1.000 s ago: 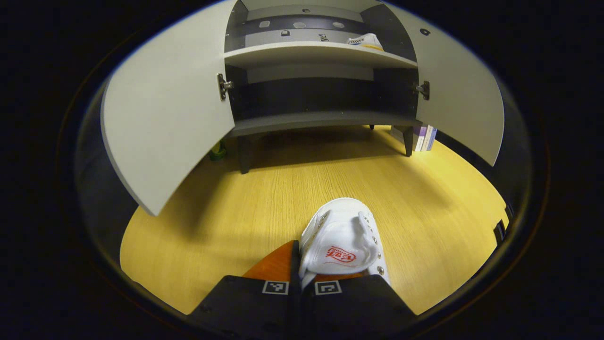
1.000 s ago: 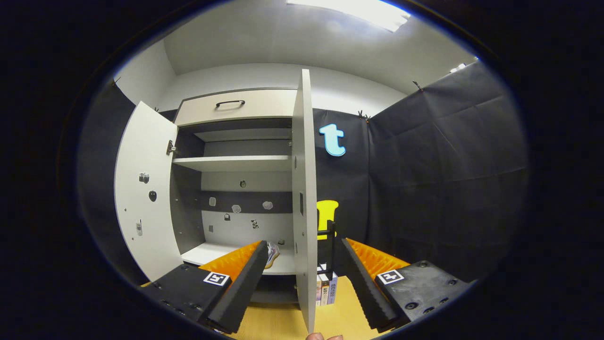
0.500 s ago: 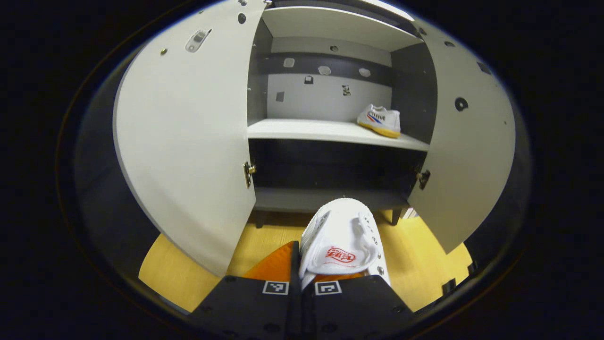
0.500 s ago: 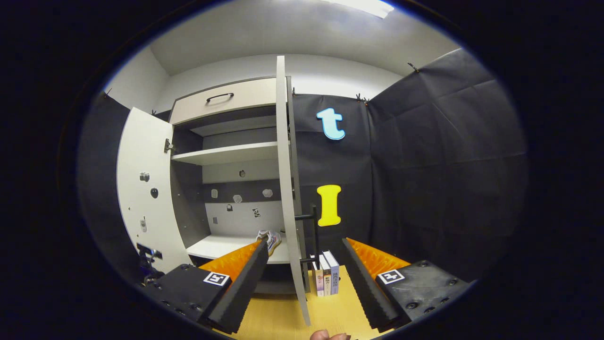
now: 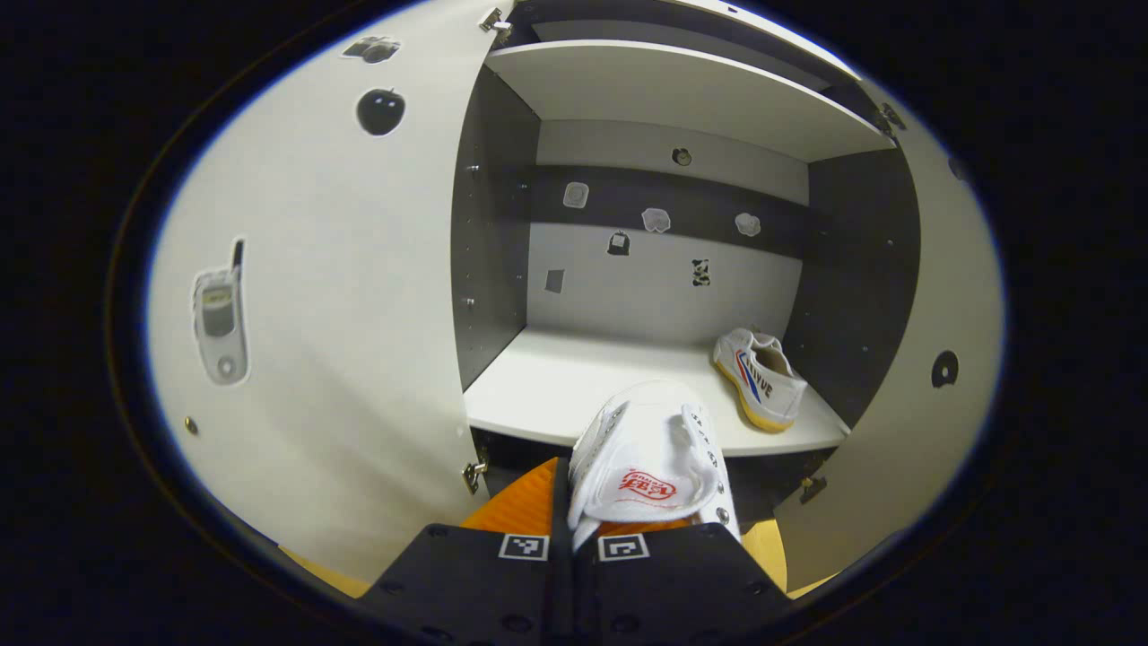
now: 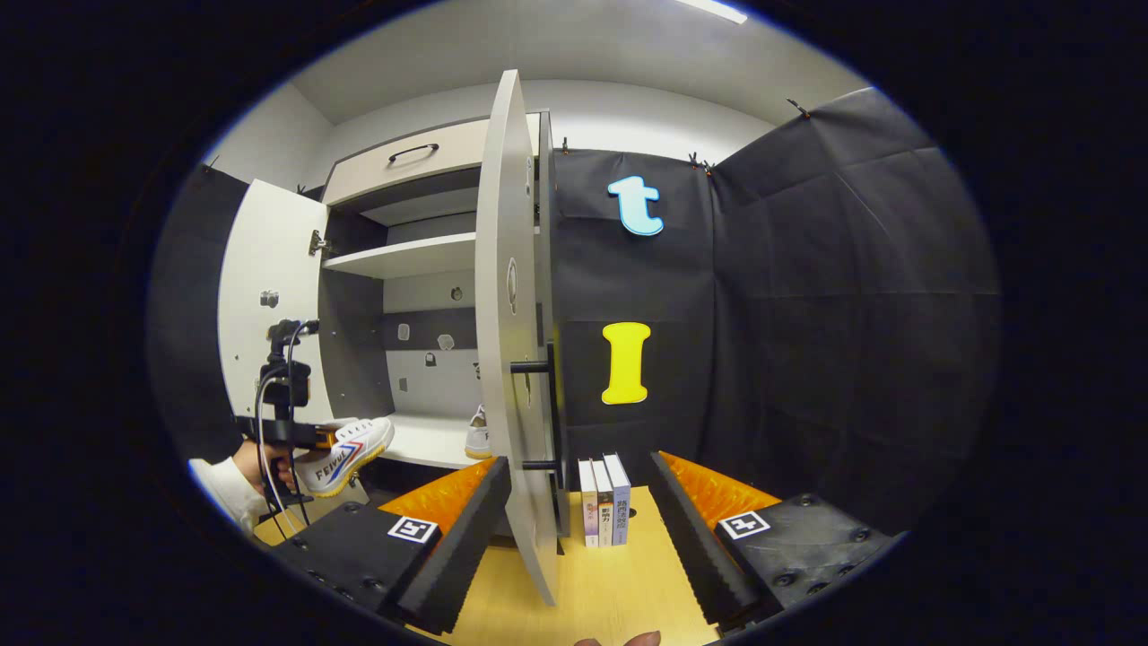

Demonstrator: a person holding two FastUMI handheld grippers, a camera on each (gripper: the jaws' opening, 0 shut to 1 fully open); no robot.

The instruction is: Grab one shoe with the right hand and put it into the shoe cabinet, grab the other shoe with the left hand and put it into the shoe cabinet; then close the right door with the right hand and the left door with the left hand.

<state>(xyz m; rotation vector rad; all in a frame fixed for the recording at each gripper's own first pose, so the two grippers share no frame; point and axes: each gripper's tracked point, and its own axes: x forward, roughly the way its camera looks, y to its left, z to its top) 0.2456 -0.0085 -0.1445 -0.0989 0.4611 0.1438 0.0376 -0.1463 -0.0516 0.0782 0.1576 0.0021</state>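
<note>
Left gripper [image 5: 574,529]: clamping the white shoe [image 5: 647,467] at its soft, light collar.
Shelf [image 5: 556,395]: waiting at 12 o'clock; other shoe [image 5: 760,379] at 1 o'clock.
Right gripper [image 6: 578,529]: hanging wide, empty.

Pale cabinet shelf [image 5: 556,395], one white shoe [image 5: 759,378] lying at its right end, wooden floor [image 6: 610,592], books [image 6: 604,499] standing on it

The left gripper view faces straight into the open cabinet [image 5: 646,296], close up. The right gripper view stands farther back, right of it, looking edge-on at the right door [image 6: 511,341]. Both share the shelf [image 5: 556,395].
</note>
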